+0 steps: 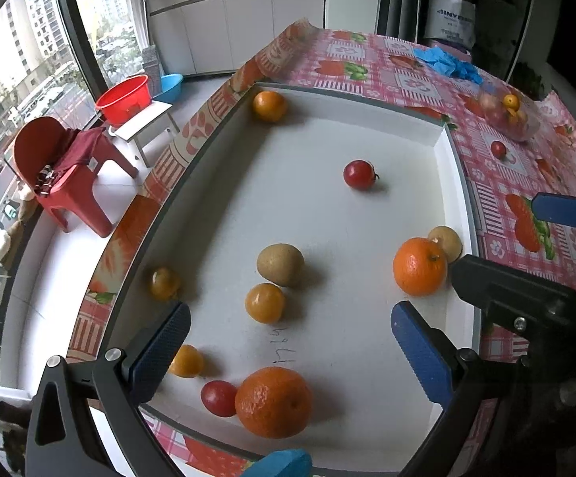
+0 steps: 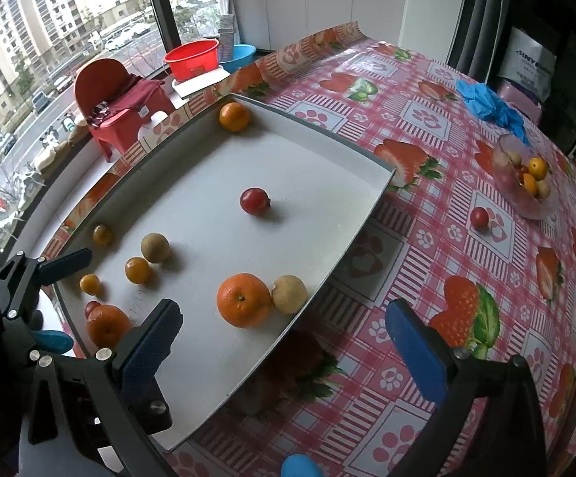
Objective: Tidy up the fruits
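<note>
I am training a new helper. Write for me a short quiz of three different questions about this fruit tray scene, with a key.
1. True or false: the right claw holds an orange.
2. Which fruit touches the brown round fruit at the tray wall? A) cherry tomato B) large orange C) kumquat
3. Fill in: a lone cherry tomato lies on the tablecloth beside the clear ____ of fruit.

Key:
1. False; its jaws are open with nothing between them.
2. B, the large orange.
3. Bowl.
</note>
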Tool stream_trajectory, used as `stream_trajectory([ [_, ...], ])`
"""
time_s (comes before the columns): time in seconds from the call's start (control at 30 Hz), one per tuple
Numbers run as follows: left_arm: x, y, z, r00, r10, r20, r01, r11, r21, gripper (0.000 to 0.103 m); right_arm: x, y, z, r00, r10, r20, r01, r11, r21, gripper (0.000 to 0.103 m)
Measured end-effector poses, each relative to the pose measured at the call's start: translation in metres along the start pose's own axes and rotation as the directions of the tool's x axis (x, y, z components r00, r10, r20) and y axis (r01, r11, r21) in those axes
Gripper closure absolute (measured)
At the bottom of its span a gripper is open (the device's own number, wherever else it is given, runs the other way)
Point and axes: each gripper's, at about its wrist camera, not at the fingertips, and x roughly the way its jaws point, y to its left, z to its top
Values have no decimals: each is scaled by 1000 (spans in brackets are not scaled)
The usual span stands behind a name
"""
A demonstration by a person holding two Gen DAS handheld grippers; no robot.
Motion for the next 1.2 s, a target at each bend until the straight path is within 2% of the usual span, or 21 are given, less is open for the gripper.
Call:
stream_trajectory([
  [0.67, -8, -9, -5, 999, 28, 19, -29, 999, 38, 1, -3, 4, -7, 1000, -28, -11, 27, 999, -33, 0],
  [1.2, -12, -15, -10, 999, 46, 26, -47, 997, 68, 1, -5, 11, -11, 996, -87, 3, 87, 993, -78, 0],
])
